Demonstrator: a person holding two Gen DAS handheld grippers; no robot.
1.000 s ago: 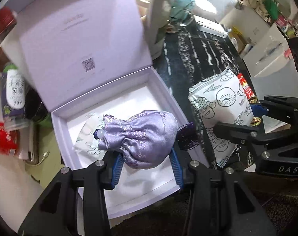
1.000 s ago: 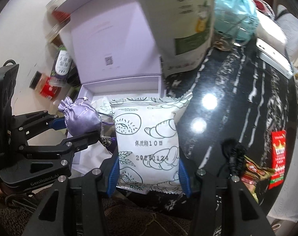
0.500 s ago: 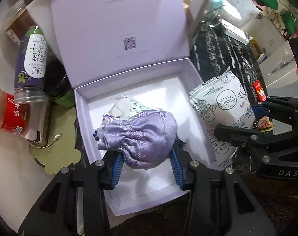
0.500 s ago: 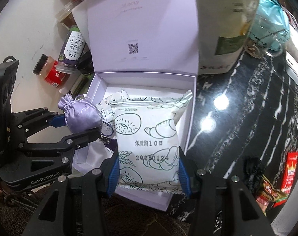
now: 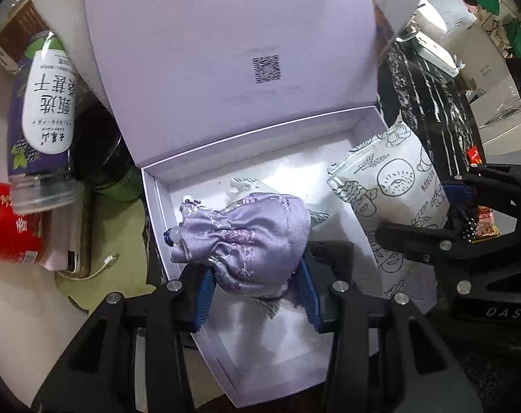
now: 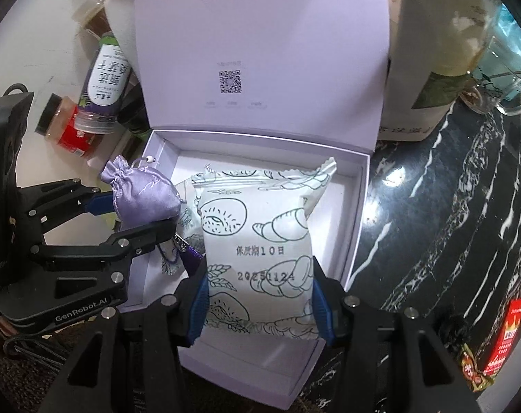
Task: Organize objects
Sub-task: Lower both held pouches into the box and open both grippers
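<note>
Since a second ago, both claws have moved over the open lavender gift box [image 5: 157,206], which now fills more of each view, and the bread packet that hung beside the box now hangs over its tray.

There are two claws, each gripping one thing. The left claw [image 5: 257,285] is closed on one lavender drawstring pouch [image 5: 246,237], held between its blue pads above the near left part of the tray. The right claw [image 6: 258,296] is closed on one white bread packet [image 6: 260,241] printed with line drawings of bread, held upright above the middle of the tray.

The box is one piece, its lid [image 6: 260,51] standing open at the far side with a square code printed inside. Inside the tray lies one more white printed packet [image 5: 246,184], mostly hidden under the pouch.

Left of the box, on the desk, lie one purple-labelled jar [image 5: 43,120] and one red-labelled jar [image 6: 67,130], both on their sides.

Only the right wrist view shows the pouch's purple tassel [image 6: 191,258] hanging down, a tall white bag [image 6: 429,51] standing right of the lid, and two small red snack packets [image 6: 508,337] on the black marbled desk [image 6: 449,223]. Only the left wrist view shows a phone [image 5: 74,241] under the jars.
</note>
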